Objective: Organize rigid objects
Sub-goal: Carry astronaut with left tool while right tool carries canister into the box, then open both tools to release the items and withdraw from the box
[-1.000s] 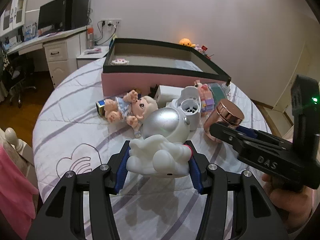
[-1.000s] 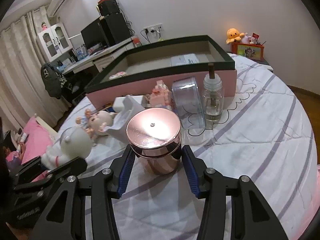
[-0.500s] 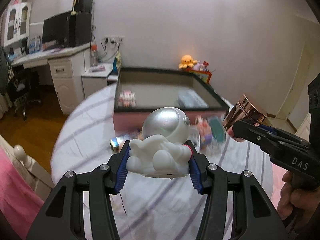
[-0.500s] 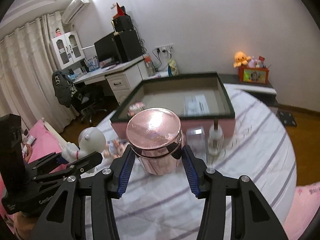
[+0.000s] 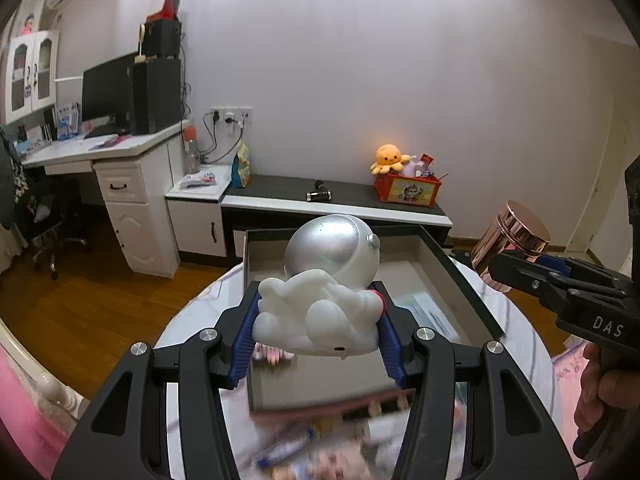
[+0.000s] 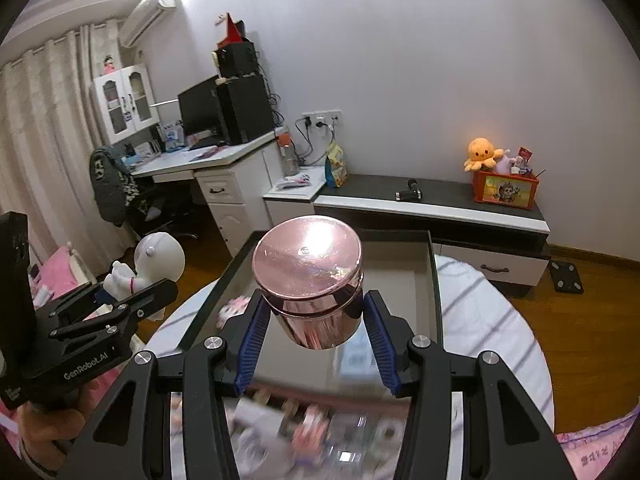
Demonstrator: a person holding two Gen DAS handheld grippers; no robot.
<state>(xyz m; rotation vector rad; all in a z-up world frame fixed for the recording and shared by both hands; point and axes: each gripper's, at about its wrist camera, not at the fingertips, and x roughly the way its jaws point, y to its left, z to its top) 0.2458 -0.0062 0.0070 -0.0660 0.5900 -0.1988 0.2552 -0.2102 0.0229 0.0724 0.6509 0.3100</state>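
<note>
Astronaut figurine [image 5: 326, 288], white with a silver helmet, sits clamped between the blue pads of the left gripper [image 5: 320, 334], raised above the open pink-sided box [image 5: 468, 288]; items near the bottom edge blur, perhaps toys. At right, the right gripper [image 5: 516, 270] carries a rose-gold canister [image 5: 508, 244].

From the right wrist, that canister [image 6: 312, 280] is squeezed between the jaws over the same box [image 6: 436, 280], on the round table [image 6: 492, 320].

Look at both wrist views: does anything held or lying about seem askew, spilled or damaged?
Nothing looks spilled or broken. The astronaut figure lies tipped on its back in the left tool, and the rose-gold canister leans in the right tool. Both hang over the open box. Items near its front are too blurred to judge.
</note>
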